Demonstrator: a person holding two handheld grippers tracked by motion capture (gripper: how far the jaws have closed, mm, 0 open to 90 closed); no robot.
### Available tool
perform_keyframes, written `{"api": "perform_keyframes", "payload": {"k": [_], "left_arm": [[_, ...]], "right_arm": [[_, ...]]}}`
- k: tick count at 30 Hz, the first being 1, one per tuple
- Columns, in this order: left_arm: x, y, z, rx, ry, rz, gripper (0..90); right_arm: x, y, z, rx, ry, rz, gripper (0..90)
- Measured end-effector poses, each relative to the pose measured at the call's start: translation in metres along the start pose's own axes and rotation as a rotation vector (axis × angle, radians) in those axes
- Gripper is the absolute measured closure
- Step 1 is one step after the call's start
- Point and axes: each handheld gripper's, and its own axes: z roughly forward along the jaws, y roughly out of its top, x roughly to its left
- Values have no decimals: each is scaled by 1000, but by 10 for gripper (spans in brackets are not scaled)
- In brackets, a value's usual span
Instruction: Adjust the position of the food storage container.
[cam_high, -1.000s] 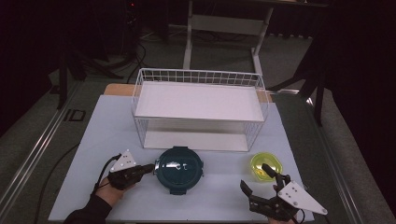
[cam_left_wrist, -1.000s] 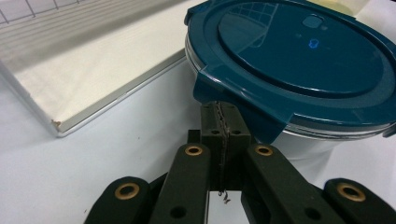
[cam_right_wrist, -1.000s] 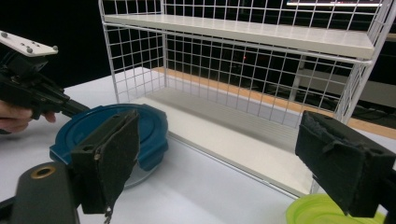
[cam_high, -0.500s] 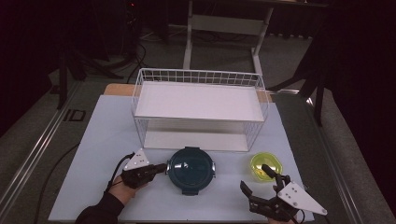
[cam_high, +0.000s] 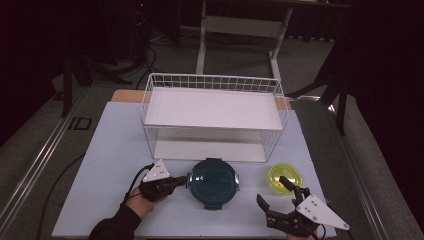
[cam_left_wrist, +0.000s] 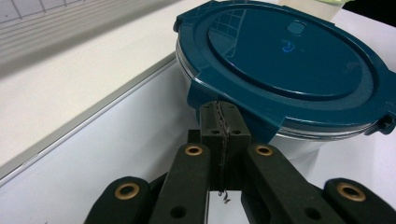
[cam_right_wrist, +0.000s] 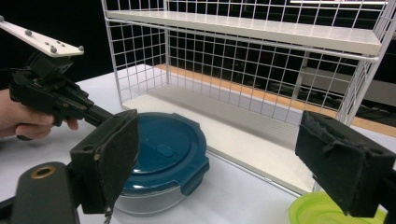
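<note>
A round container with a dark blue clip-on lid (cam_high: 213, 182) sits on the white table in front of the wire rack. My left gripper (cam_high: 175, 182) is shut, its tips pressed against the lid's left clip tab; in the left gripper view the closed pads (cam_left_wrist: 220, 123) meet the tab of the container (cam_left_wrist: 289, 60). My right gripper (cam_high: 271, 191) stands wide open at the front right, with nothing between its jaws. The right gripper view looks between its pads (cam_right_wrist: 112, 158) at the container (cam_right_wrist: 161, 149) and at the left gripper (cam_right_wrist: 93, 113) beyond it.
A white wire rack (cam_high: 215, 107) with one shelf stands behind the container, seen close in the right gripper view (cam_right_wrist: 243, 32). A yellow-green bowl (cam_high: 285, 178) rests by the right gripper's far jaw. The white table top (cam_high: 110, 150) ends near my hands.
The left gripper has moved right with its shut tips against the container, and the container has slid right towards the bowl. The right gripper has stayed put, open.
</note>
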Motion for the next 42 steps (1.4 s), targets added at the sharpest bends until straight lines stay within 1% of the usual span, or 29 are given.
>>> {"api": "perform_keyframes", "payload": {"k": [5,8,11,12,14,16,18,20,21,22,23,24,25,26,27,28,29,30,31,32,33,34,35,36,37,39,40,42], "left_arm": [[-1,2,4,1,-5,-1,900],[-1,2,5,-1,-7,-1,900],[-1,0,4,11,-12,7,900],[-1,-1,4,7,-20,4,900],[-2,-1,0,-9,-19,-4,900],[-1,0,-4,-33,-29,-14,900],[-4,3,-11,-66,-52,-10,900],[-6,7,-16,-81,-63,-2,900],[-6,7,-16,-81,-63,-2,881],[-6,7,-16,-81,-63,-2,881],[-11,14,-26,-118,-96,-11,814],[-12,16,-29,-131,-106,-19,806],[-13,18,-32,-140,-107,-28,754],[-14,20,-35,-155,-117,-42,654],[-14,20,-35,-155,-117,-42,576],[-16,24,-40,-184,-130,-67,576],[-16,25,-42,-200,-138,-76,442],[-16,27,-44,-213,-156,-94,356],[-16,28,-46,-218,-186,-97,267],[-16,30,-47,-222,-193,-104,165],[-16,30,-47,-222,-193,-104,119],[-17,32,-48,-209,-181,-106,91],[-17,33,-47,-205,-164,-102,48],[-17,33,-46,-203,-158,-105,20],[-17,33,-45,-195,-146,-108,20],[-17,33,-44,-192,-143,-103,20],[-19,33,-41,-204,-117,-88,20],[-19,34,-38,-206,-120,-75,19]], "right_arm": [[0,0,0,1,1,-4,135],[-1,0,0,2,3,2,135],[-1,0,0,2,2,6,135],[-1,0,0,3,-1,5,135],[-2,0,-1,1,-1,9,135],[-2,0,-1,1,-4,8,135],[-3,1,-1,6,1,8,135],[-2,1,1,15,9,4,135],[-2,1,1,15,9,4,135],[-2,0,1,17,14,4,135],[0,0,4,34,27,0,135],[1,-1,5,40,33,-1,135],[2,-1,6,43,36,-4,135],[2,0,7,43,38,-1,135],[2,0,7,43,38,-1,135],[2,0,8,43,40,4,135],[3,2,9,40,47,8,135],[3,3,10,41,50,8,135],[4,3,11,45,55,5,135],[5,4,11,46,57,2,135],[6,4,12,50,61,-3,135],[6,5,13,59,62,-2,137],[6,5,15,66,64,-2,137],[7,5,16,67,65,1,137],[7,5,16,67,66,-1,137],[7,6,18,70,69,-6,137],[7,6,19,73,72,-9,137],[7,9,25,78,79,-7,137]]}}
